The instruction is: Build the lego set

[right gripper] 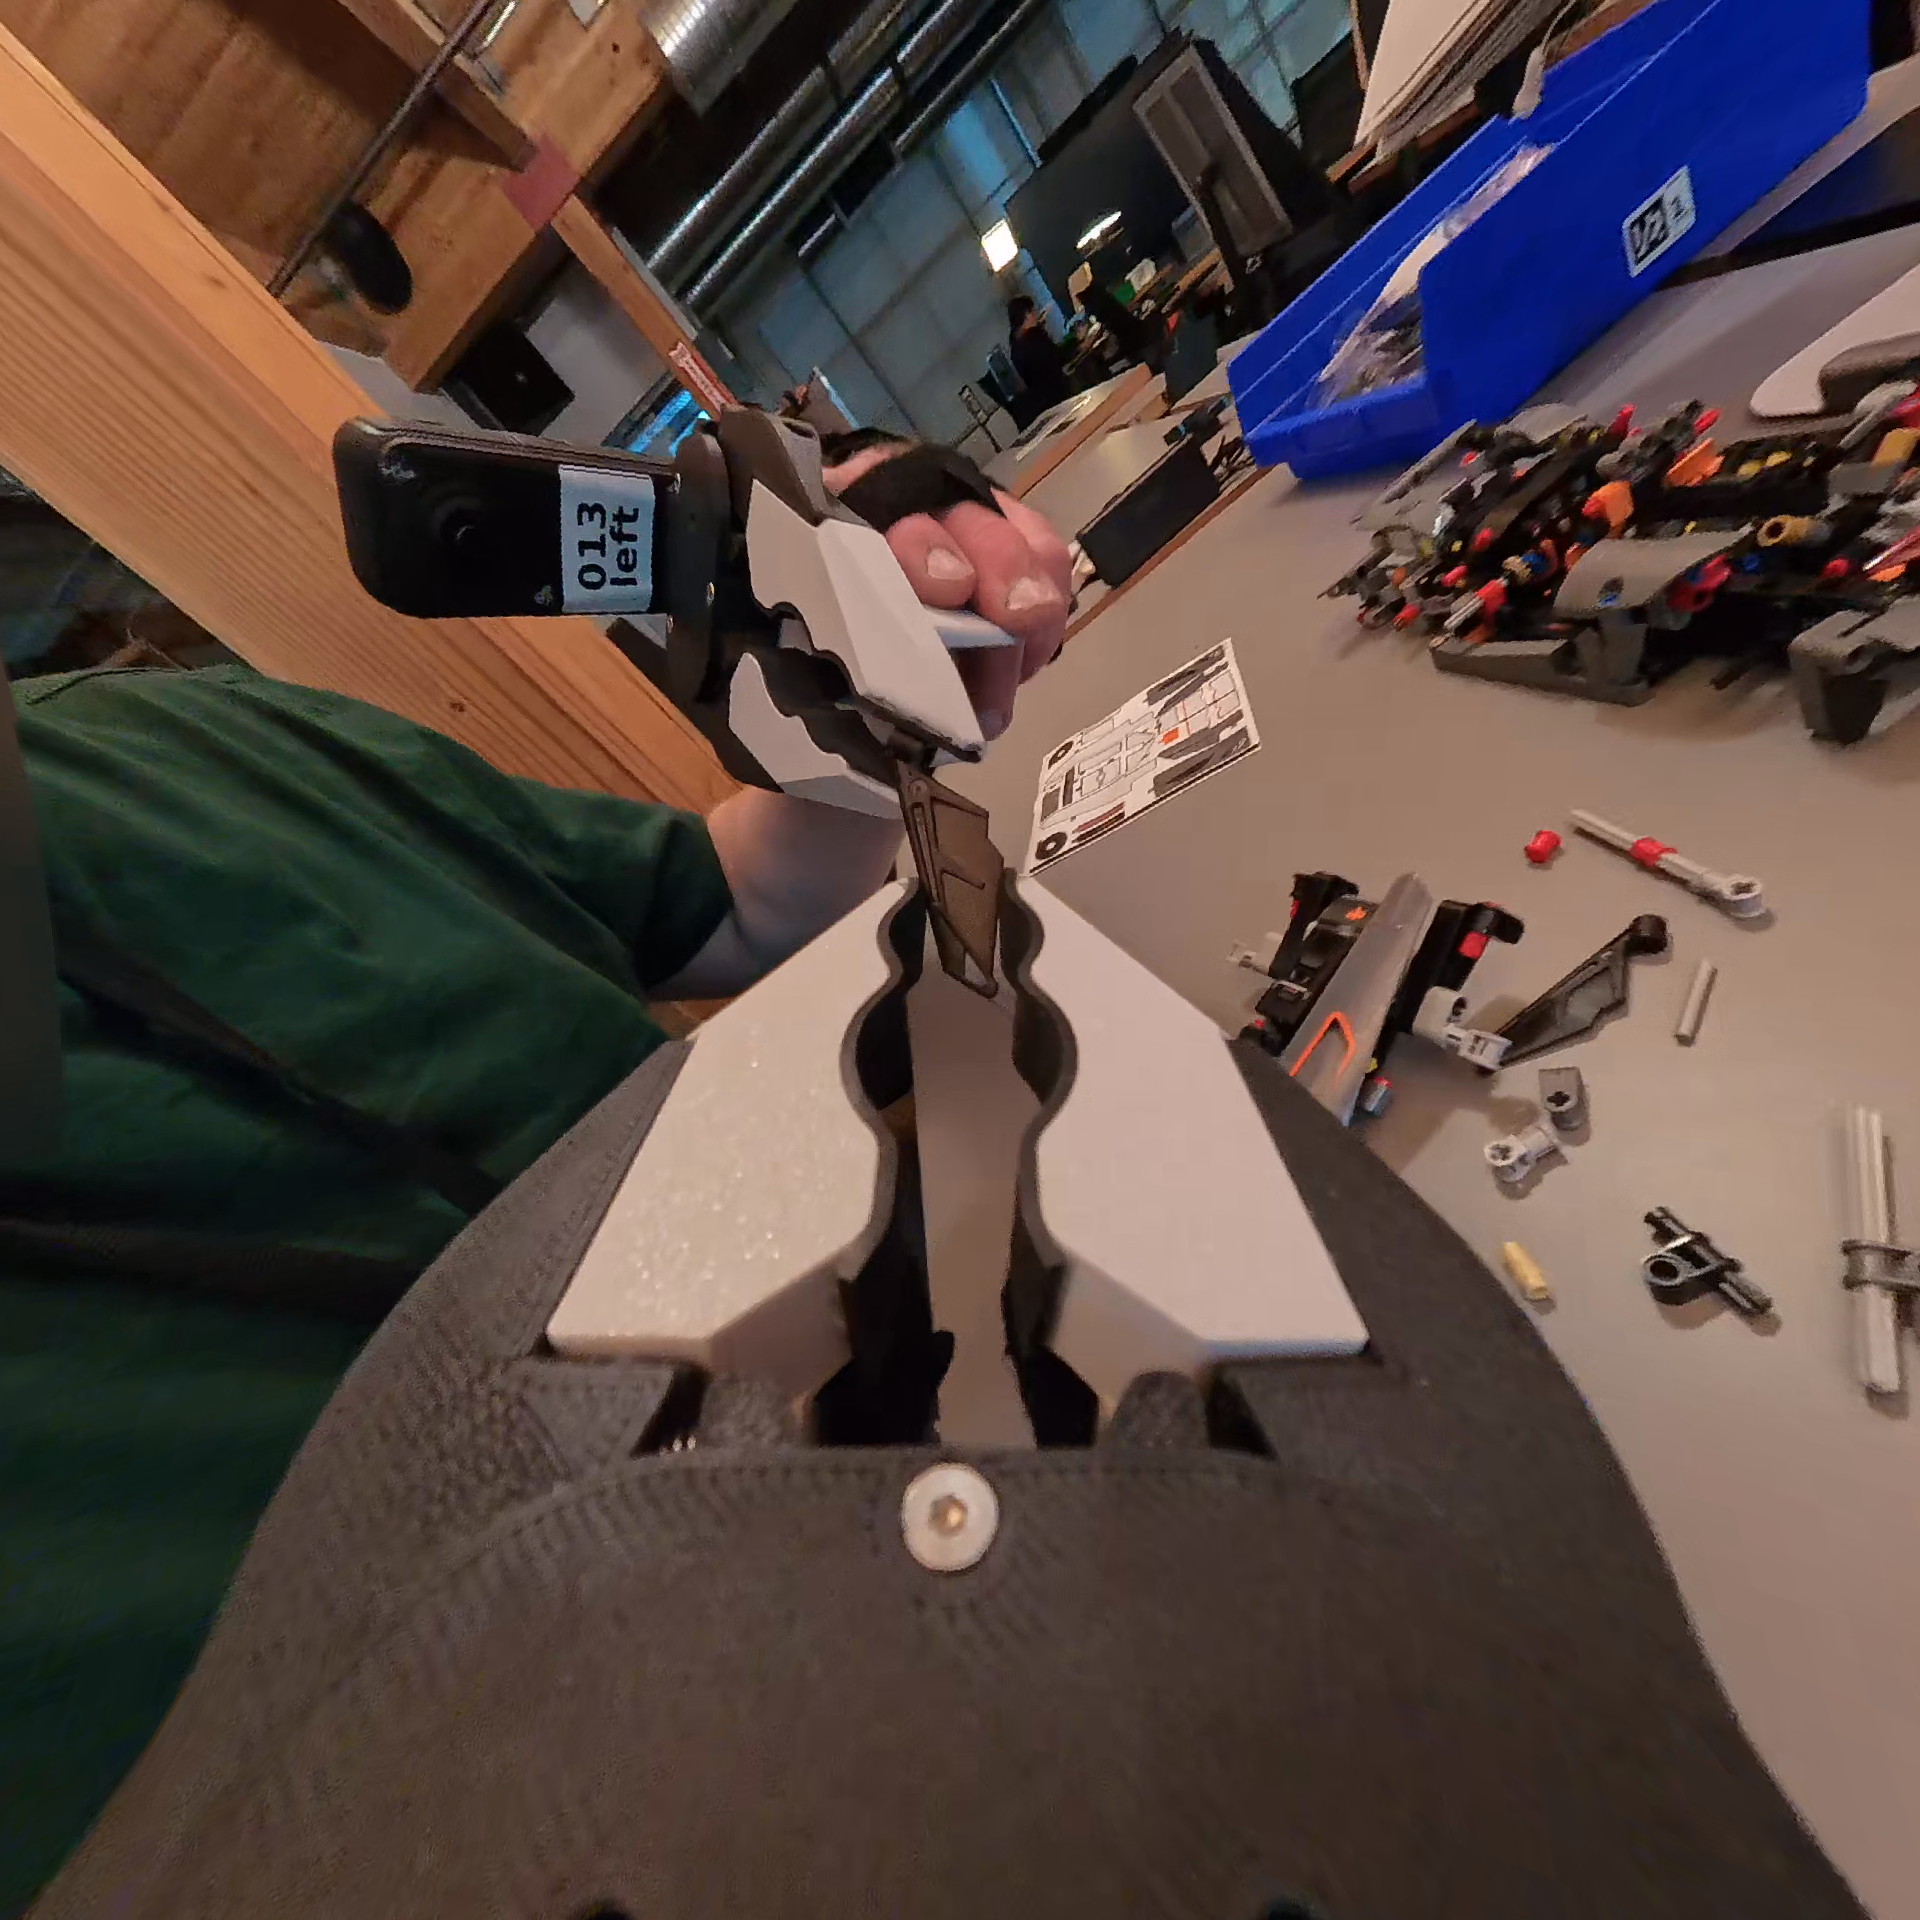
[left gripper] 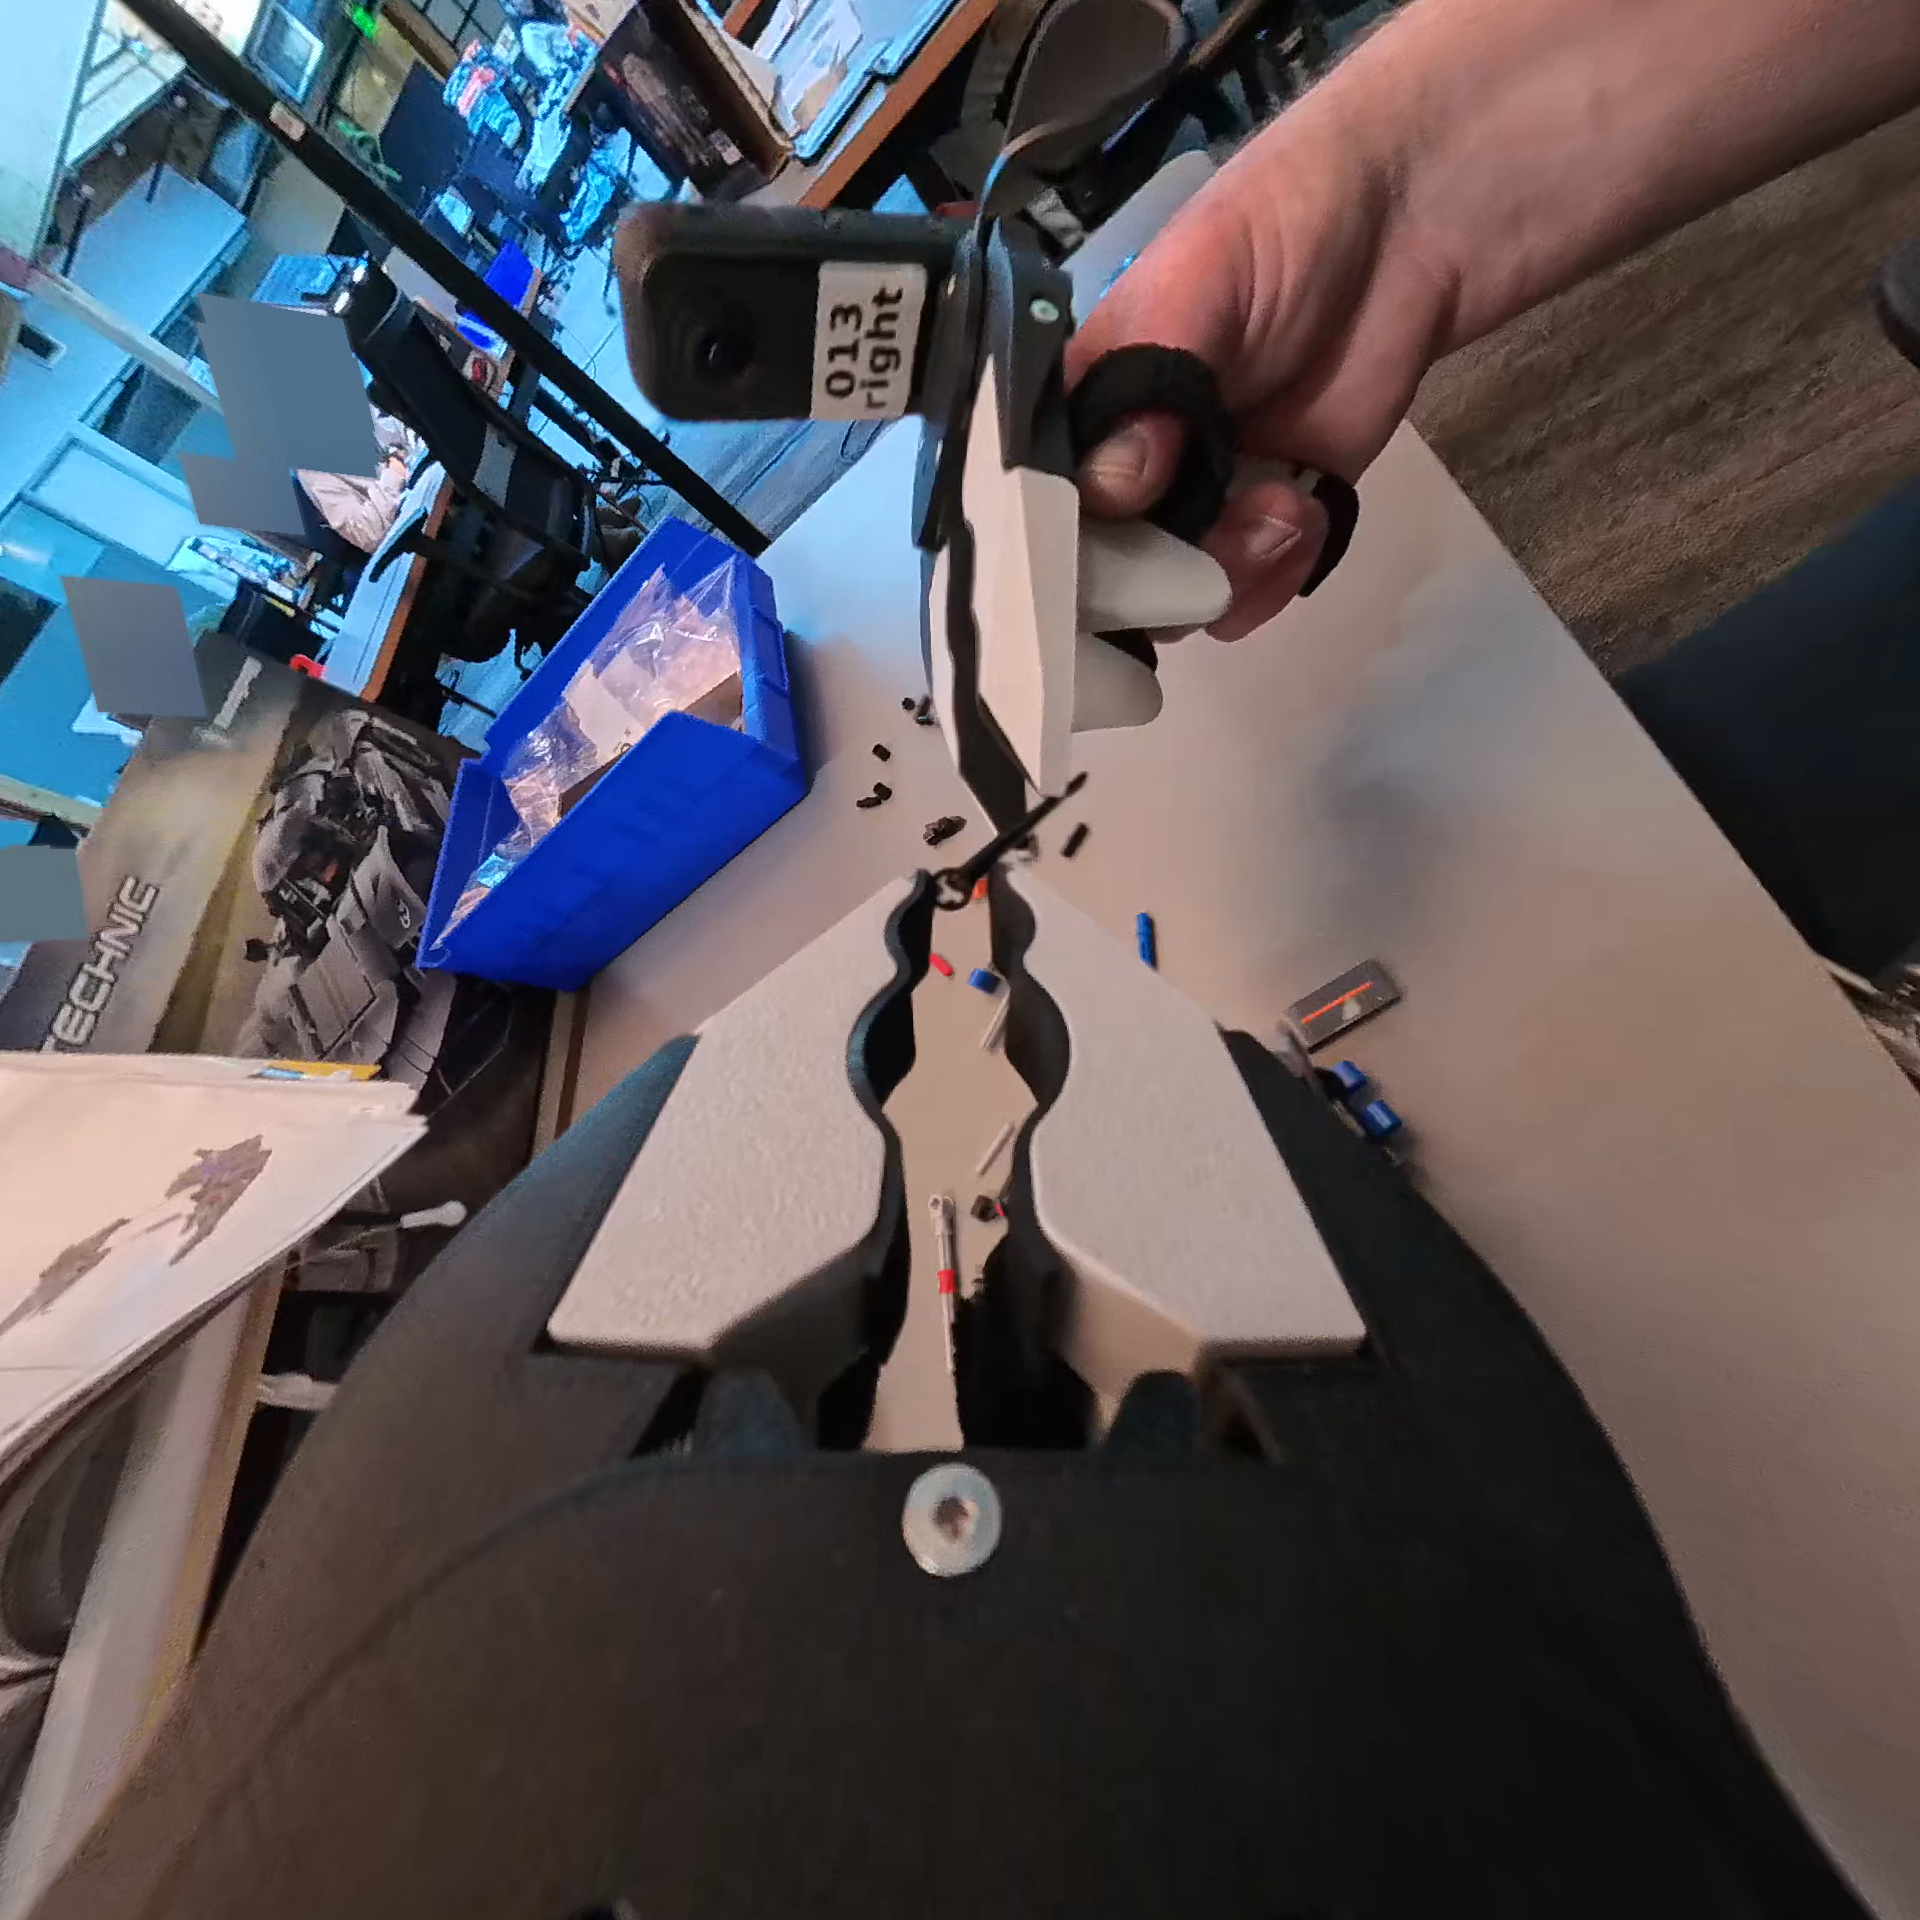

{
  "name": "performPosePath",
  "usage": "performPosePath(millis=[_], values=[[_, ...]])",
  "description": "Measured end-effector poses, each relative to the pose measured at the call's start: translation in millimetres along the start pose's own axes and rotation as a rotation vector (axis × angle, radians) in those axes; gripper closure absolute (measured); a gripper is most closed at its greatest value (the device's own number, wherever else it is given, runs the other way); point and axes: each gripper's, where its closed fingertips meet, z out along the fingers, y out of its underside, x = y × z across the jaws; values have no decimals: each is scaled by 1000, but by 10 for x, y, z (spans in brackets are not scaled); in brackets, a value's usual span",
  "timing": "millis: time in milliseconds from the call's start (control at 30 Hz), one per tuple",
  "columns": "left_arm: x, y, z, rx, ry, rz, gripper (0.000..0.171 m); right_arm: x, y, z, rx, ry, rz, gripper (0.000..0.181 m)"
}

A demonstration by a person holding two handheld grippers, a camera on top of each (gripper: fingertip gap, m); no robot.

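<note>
Left wrist view: the left gripper (left gripper: 956, 894) and right gripper (left gripper: 1049, 800) pinch opposite ends of 1 thin black panel (left gripper: 1003, 842) above the table (left gripper: 1403, 779), apparently a handover.

Right wrist view: both claws clamp the panel (edge-on before, broadside here); the half-built model (right gripper: 1662, 582) waits well apart.

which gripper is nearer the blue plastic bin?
Left. The left gripper points toward the blue plastic bin, close by; the right gripper faces it across the table.

Both grippers — black textured bodies, pale grey wavy-edged fingers (right gripper: 748, 1143), one silver screw (right gripper: 947, 1516) — green sleeve (right gripper: 364, 883).
</note>
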Motion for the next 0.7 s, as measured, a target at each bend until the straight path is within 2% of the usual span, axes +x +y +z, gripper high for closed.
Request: performPosePath(millis=[100, 167, 233, 300, 367, 433, 533, 700], values=[[-52, 66, 16, 3, -2, -113, 166, 56, -85, -34, 20, 59, -63, 166], [-92, 91, 36, 35, 27, -269, 167, 84, -124, -57, 6, 137, -172, 164], [-173, 116, 36, 83, 50, -436, 167, 125, -146, -82, -43, 253, -324, 163], [-170, 108, 37, 129, 132, -580, 167, 192, -174, -115, -119, 411, -516, 164], [-193, 149, 54, 130, 169, -669, 167, 237, -234, -146, -193, 559, -717, 166], [-169, 116, 61, 156, 245, -764, 167, 262, -235, -132, -277, 621, -830, 168], [-147, 127, 97, 155, 302, -842, 166, 233, -238, -56, -293, 586, -824, 178], [-130, 110, 65, 205, 375, -949, 166, 173, -189, -7, -279, 482, -650, 181]])
